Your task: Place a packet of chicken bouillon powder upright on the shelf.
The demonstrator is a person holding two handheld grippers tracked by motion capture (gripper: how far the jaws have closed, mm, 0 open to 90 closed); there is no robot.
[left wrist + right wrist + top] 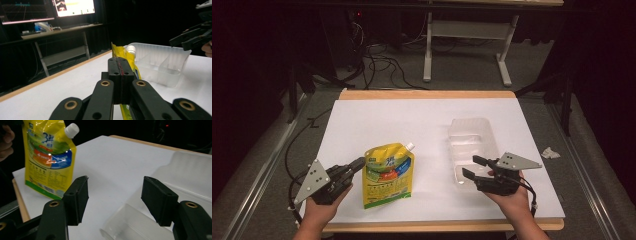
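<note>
The left gripper [358,164] has its fingers [121,75] clenched together on nothing, their tips just beside the left edge of the yellow spouted pouch [388,174], which stands on the white worktop [422,125]. The right gripper [472,167] has its fingers [78,195] released and spread above the near end of the clear plastic tray [472,135], empty between them, with the pouch well off to their left.
</note>
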